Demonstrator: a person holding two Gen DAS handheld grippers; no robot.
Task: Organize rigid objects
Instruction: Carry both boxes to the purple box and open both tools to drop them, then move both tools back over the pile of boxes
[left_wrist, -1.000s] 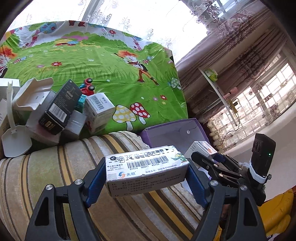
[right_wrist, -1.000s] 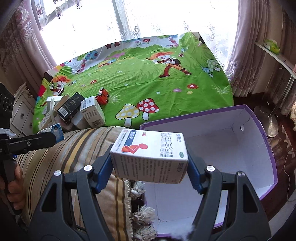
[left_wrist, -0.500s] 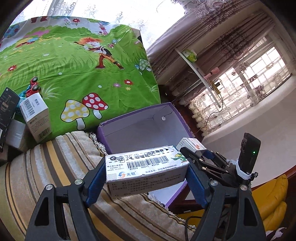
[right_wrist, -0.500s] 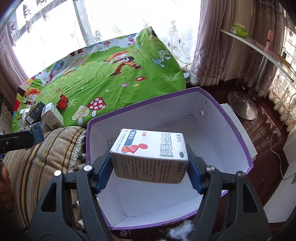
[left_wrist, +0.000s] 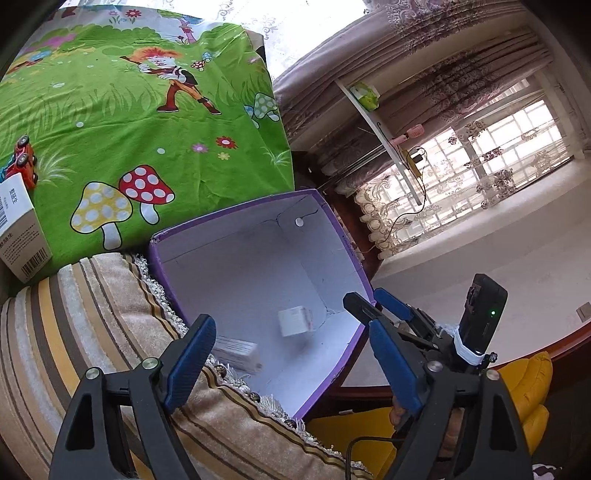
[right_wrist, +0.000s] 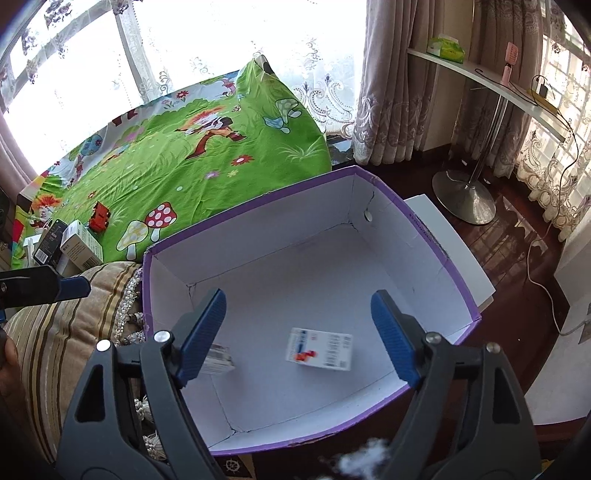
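Both tongs hang over the purple box (right_wrist: 424, 229) with their jaws opening and nothing between them: the left tongs (left_wrist: 291, 354) and the right tongs (right_wrist: 299, 332) are each released. 2 small cartons are inside the box, blurred: the white carton with a red and blue mark (right_wrist: 319, 349) near the middle of its floor, and the barcode carton (right_wrist: 218, 360) close to the wall beside the striped cushion (left_wrist: 92, 332). The blur suggests they may not have settled. On the green cartoon bedsheet (left_wrist: 129, 122) more boxes wait for sorting, among them a white carton (left_wrist: 20, 229) showing a barcode and Chinese print too small to read, beside a red toy car (left_wrist: 24, 158).
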